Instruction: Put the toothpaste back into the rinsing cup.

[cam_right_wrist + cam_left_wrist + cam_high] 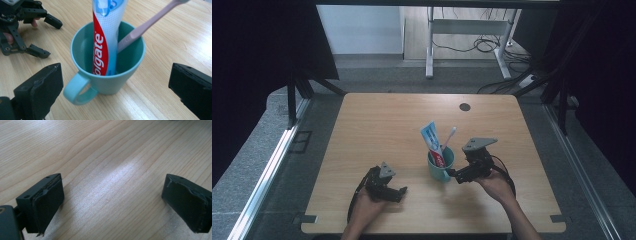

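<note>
A teal mug (441, 169) (125, 75) stands near the middle of the wooden table (377, 125), its handle (77, 92) turned toward my right gripper. Upright in it are a red, white and blue toothpaste tube (433, 142) (103, 42) and a pink toothbrush (449, 137) (147, 25) that leans away. My right gripper (454, 176) (116, 75) is just right of the mug, open, with its jaws wide on either side of the mug and apart from it. My left gripper (401, 193) (112, 202) (25, 25) sits low at the front left, open over bare wood.
A small dark round hole (465, 107) lies near the table's far edge. Beyond the table are grey floor, a white desk frame (430, 45) and loose cables (492, 45). Black curtains flank both sides.
</note>
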Available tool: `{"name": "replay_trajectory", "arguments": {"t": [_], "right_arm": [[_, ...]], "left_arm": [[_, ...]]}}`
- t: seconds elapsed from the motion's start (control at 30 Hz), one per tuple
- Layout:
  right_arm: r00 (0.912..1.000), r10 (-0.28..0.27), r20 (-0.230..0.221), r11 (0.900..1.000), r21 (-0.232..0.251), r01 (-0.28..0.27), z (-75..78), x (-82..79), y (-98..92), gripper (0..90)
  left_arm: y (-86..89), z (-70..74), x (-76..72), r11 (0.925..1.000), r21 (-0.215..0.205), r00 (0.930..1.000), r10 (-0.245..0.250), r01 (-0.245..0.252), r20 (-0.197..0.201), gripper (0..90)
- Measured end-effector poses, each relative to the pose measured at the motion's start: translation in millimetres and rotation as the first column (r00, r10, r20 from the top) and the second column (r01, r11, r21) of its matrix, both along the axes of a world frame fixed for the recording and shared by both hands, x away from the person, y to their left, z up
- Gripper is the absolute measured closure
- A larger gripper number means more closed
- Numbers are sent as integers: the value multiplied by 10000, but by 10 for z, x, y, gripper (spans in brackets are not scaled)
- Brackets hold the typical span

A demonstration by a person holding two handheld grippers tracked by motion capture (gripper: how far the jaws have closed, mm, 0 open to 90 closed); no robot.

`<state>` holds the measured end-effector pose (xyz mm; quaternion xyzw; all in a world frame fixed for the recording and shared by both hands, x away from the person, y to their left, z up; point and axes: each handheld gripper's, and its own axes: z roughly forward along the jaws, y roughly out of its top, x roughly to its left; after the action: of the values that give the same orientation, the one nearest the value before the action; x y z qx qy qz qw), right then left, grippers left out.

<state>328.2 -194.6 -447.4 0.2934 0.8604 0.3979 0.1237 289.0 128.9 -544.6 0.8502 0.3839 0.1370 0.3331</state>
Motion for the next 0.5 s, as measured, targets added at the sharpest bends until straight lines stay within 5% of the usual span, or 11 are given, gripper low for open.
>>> {"name": "replay_trajectory", "arguments": {"t": [0.5], "right_arm": [[9994, -347, 22, 9991, -234, 347, -57, -54, -222, 0]], "left_arm": [[0, 1, 0, 10000, 5, 10000, 1, -1, -4, 40]]}}
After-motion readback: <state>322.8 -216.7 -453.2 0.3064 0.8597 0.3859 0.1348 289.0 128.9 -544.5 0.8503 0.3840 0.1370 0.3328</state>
